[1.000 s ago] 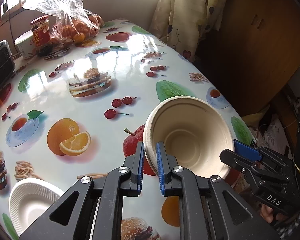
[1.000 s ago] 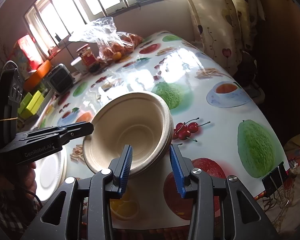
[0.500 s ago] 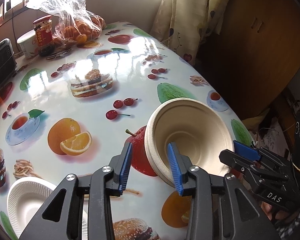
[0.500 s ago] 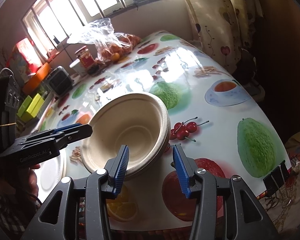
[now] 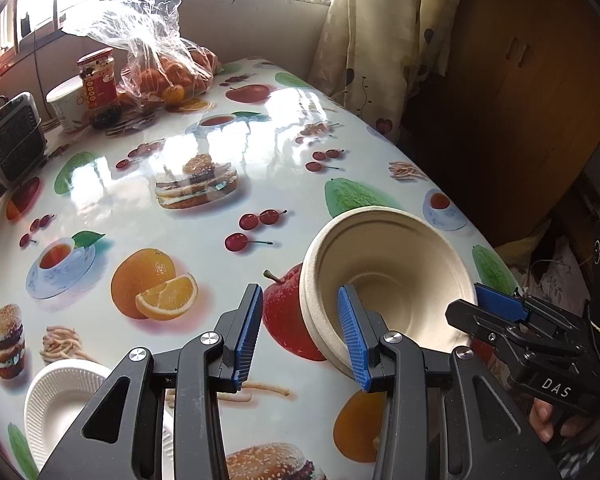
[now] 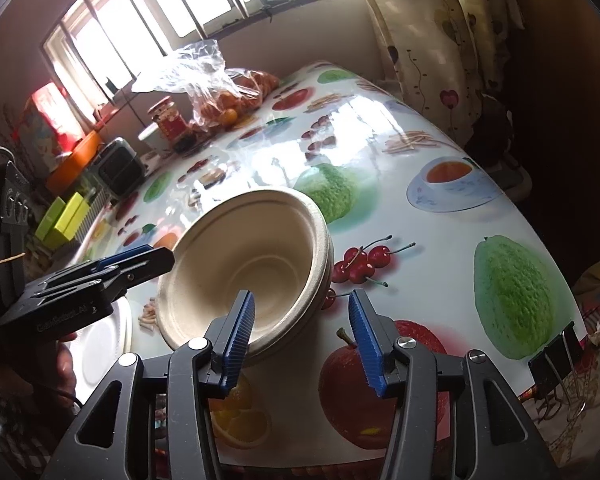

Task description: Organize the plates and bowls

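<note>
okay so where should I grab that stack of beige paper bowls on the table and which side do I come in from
Probably by the rim. The beige bowl stack sits upright with a thin, flared rim, so one finger goes inside and one outside the wall. Both grippers already straddle it that way: the left gripper over the near-left rim, the right gripper over the near-right, its jaws opening. Come in from above at a slant.

Two nested bowls [image 5: 388, 256] (beige), one plate [image 5: 66, 400]
</note>
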A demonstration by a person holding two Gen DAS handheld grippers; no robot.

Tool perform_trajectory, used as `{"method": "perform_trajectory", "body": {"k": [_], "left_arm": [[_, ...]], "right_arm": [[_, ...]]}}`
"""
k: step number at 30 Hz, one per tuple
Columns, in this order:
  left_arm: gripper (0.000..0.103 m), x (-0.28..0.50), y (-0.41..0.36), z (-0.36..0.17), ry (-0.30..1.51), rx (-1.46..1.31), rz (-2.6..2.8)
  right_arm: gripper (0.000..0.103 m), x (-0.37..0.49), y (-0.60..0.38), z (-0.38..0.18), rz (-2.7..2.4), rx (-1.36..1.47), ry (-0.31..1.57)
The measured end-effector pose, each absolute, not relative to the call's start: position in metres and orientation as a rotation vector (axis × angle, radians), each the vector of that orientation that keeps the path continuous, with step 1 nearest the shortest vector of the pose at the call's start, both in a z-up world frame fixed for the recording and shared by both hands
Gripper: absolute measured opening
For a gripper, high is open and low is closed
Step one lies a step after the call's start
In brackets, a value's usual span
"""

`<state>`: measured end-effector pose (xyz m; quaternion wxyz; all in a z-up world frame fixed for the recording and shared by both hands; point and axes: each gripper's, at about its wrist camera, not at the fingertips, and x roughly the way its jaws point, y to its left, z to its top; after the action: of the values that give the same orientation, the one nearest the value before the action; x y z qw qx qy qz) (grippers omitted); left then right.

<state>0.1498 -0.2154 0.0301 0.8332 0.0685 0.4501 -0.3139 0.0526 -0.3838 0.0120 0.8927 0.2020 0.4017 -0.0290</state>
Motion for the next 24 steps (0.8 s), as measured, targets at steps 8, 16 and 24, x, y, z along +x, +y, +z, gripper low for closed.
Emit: {"method": "perform_trajectory", "body": {"k": [8,16,24], "left_arm": [[0.041,0.137,-0.214,0.034,0.896,0.161,-0.654],[0.041,0.126,-0.214,0.026,0.906,0.146,-0.666],[0.041,0.126,-0.210,0.023,0.926,0.087,-0.673]], "right_arm": [[0.054,0.050,-0.388,0.011,-0.052,0.409,0.807],[0.057,0.051,-0.390,0.007,-0.037,0.387,0.799],[0.057,0.051,-0.394,0.004,-0.019,0.401,0.801]]}}
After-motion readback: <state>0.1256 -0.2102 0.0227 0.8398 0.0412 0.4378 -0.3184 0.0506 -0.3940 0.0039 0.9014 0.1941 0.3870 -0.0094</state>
